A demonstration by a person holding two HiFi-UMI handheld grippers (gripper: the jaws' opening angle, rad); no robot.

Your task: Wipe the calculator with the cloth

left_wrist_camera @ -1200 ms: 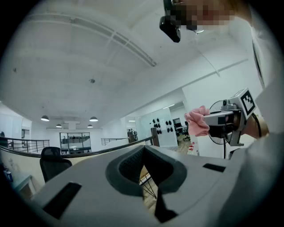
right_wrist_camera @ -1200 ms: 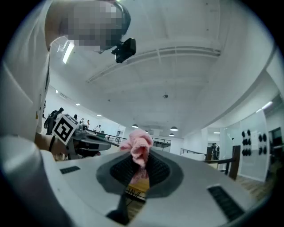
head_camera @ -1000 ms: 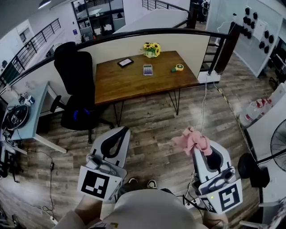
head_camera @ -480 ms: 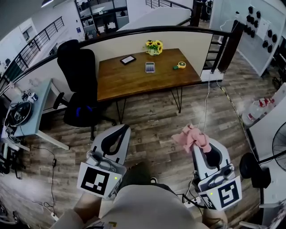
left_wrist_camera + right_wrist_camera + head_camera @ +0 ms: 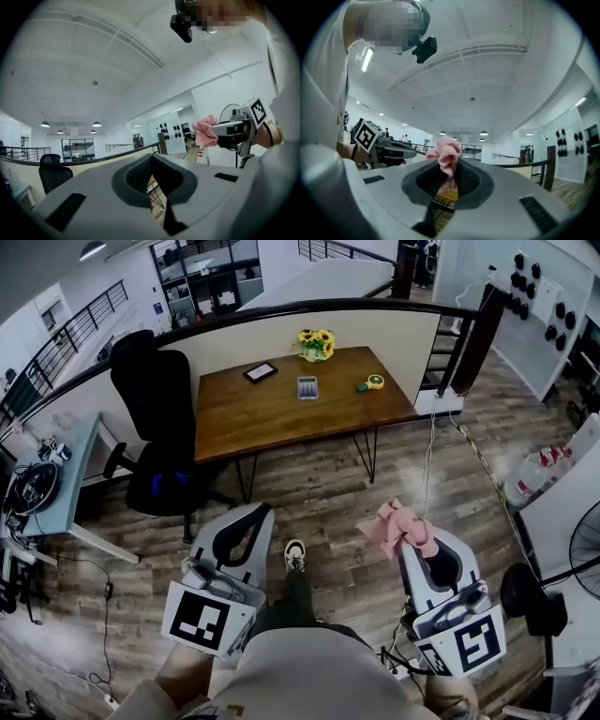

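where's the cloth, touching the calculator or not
Apart. Head view: the cloth sits pinched in the right gripper above the floor, with the calculator far off on the table.

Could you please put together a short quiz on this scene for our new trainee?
1. Which gripper holds the pink cloth? A left, B right, C neither.
2. True or false: the cloth already touches the calculator on the wooden table.
3. Fill in: the left gripper has its jaws ____, with nothing between them.
Key: 1 B, the right gripper is shut on it. 2 False, the cloth is far from the calculator. 3 shut.
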